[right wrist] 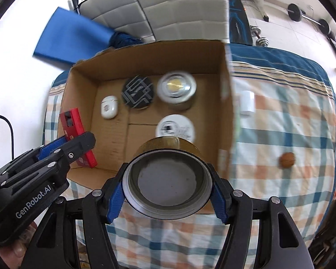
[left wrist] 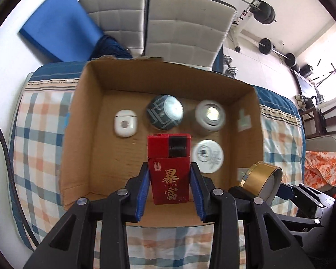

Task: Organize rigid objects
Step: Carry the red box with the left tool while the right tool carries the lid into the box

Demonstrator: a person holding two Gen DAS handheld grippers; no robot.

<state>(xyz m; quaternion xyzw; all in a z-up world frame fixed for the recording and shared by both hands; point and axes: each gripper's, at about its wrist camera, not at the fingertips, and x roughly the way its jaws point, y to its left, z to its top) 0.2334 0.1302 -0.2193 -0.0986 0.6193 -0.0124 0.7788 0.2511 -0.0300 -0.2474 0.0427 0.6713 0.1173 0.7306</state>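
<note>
My left gripper [left wrist: 169,179] is shut on a red box with gold characters [left wrist: 169,168], held upright above the near part of an open cardboard box [left wrist: 82,121]. It shows from the side in the right wrist view [right wrist: 78,132]. My right gripper [right wrist: 168,179] is shut on a gold round tin [right wrist: 168,179], its grey bottom facing the camera, above the box's near edge; the tin also shows in the left wrist view [left wrist: 261,179]. Inside the box lie a white earbud case [left wrist: 126,123], a dark patterned bowl [left wrist: 164,112], a white jar [left wrist: 209,116] and a white round lid [left wrist: 208,155].
The cardboard box [right wrist: 226,103] stands on a bed with a checked cover [right wrist: 280,134]. A brown walnut-like ball [right wrist: 287,159] and a small white block [right wrist: 247,103] lie on the cover right of the box. A blue folder [left wrist: 60,22] and padded headboard [left wrist: 186,22] lie beyond.
</note>
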